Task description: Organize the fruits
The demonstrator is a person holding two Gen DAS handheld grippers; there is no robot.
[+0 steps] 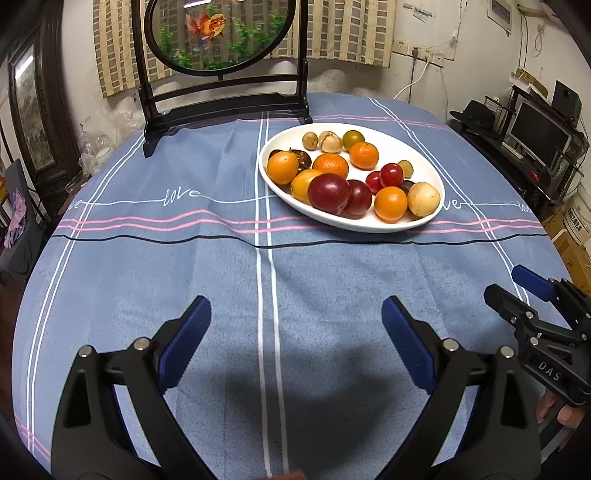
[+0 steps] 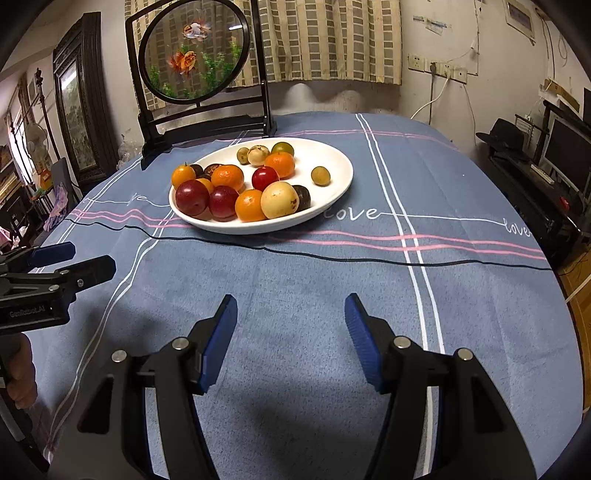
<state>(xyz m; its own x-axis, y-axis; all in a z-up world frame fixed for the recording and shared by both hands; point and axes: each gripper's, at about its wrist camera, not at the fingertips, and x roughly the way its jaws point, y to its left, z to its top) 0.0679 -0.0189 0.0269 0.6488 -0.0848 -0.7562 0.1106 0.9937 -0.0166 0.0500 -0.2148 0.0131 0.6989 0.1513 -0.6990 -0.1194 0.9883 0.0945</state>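
Note:
A white oval plate point(image 1: 391, 142) point(image 2: 332, 155) sits on the blue tablecloth, far from both grippers. It holds several fruits: oranges point(image 1: 364, 155) point(image 2: 227, 177), dark red plums point(image 1: 328, 193) point(image 2: 191, 197), a pale yellow fruit point(image 1: 423, 199) point(image 2: 279, 199), small brown longans point(image 1: 310, 140) point(image 2: 320, 175). My left gripper point(image 1: 295, 314) hovers open over bare cloth with nothing between its fingers. My right gripper point(image 2: 290, 312) is also open and empty, nearer than the plate. Each gripper shows at the other view's edge: the right gripper point(image 1: 517, 284), the left gripper point(image 2: 88, 258).
A dark wooden stand with a round goldfish panel point(image 1: 221, 33) point(image 2: 192, 55) rises behind the plate. The tablecloth point(image 1: 184, 266) point(image 2: 461, 295) covers a round table. Shelves with a monitor point(image 1: 539, 133) stand at the right, a framed picture point(image 2: 75, 114) at the left.

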